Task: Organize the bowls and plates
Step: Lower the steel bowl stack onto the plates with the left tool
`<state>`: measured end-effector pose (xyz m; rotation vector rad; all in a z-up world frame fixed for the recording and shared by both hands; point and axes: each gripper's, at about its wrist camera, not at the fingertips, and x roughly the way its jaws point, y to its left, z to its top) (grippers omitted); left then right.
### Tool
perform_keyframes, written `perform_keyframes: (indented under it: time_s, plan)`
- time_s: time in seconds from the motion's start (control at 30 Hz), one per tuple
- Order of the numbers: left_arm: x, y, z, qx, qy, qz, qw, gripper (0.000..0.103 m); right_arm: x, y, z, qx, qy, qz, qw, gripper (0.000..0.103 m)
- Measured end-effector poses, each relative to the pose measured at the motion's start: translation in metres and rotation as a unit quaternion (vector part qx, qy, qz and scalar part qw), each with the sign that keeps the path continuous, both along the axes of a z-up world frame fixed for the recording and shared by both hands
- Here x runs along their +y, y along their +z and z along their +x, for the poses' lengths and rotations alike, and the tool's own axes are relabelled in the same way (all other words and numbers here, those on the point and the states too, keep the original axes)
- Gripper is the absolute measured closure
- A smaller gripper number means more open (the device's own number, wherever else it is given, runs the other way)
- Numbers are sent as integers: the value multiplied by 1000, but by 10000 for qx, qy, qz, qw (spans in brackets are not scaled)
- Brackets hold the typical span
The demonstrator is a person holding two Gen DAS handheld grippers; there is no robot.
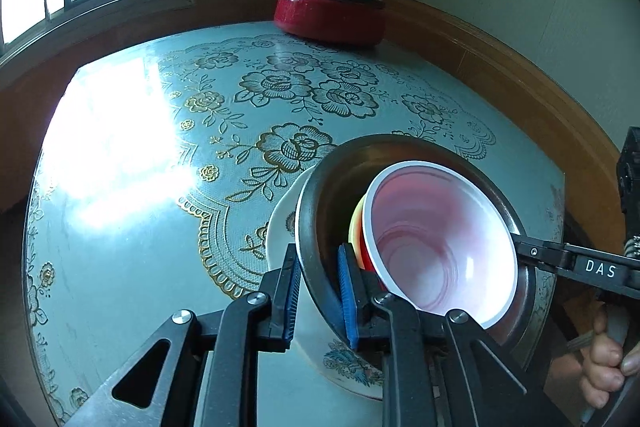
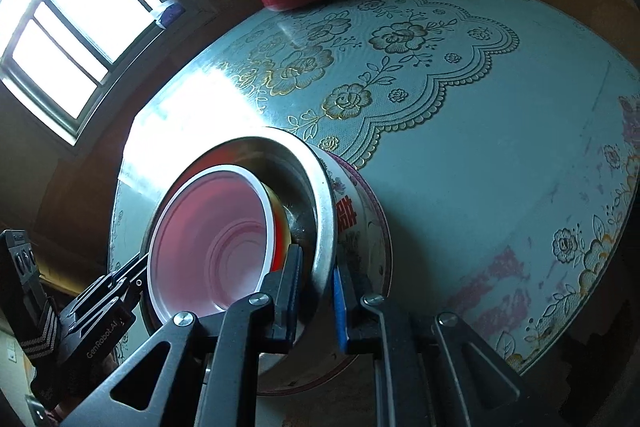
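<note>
Low and right of centre in the left wrist view, the left gripper (image 1: 318,301) pinches the steel bowl (image 1: 320,211) rim, a white cup (image 1: 440,239) nested inside. Lower left in the right wrist view, the right gripper (image 2: 316,301) clamps the opposite rim above a patterned bowl (image 2: 360,227).

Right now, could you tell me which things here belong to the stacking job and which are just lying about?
Job: steel bowl, pink bowl, china bowl, left hand-held gripper, right hand-held gripper.
Lying about: red pot, tablecloth.
</note>
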<state>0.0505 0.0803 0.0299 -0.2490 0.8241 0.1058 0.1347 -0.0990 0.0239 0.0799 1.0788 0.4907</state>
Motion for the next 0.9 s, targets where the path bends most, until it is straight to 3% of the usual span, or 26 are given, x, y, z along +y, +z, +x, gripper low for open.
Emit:
perform_keyframes:
  time_s: [0.23, 0.57, 0.9]
  plan:
    - [1, 0, 0, -10, -106, 27, 9999, 83, 4, 2, -11, -251, -229, -204, 9992, 89]
    - [-7, 1, -9, -132, 73, 365, 9992, 81, 6, 1, -18, -420, -270, -265, 9984, 88]
    - [-3, 6, -15, -294, -511, 492, 9970, 77, 14, 8, -39, -650, -888, -479, 9928, 81]
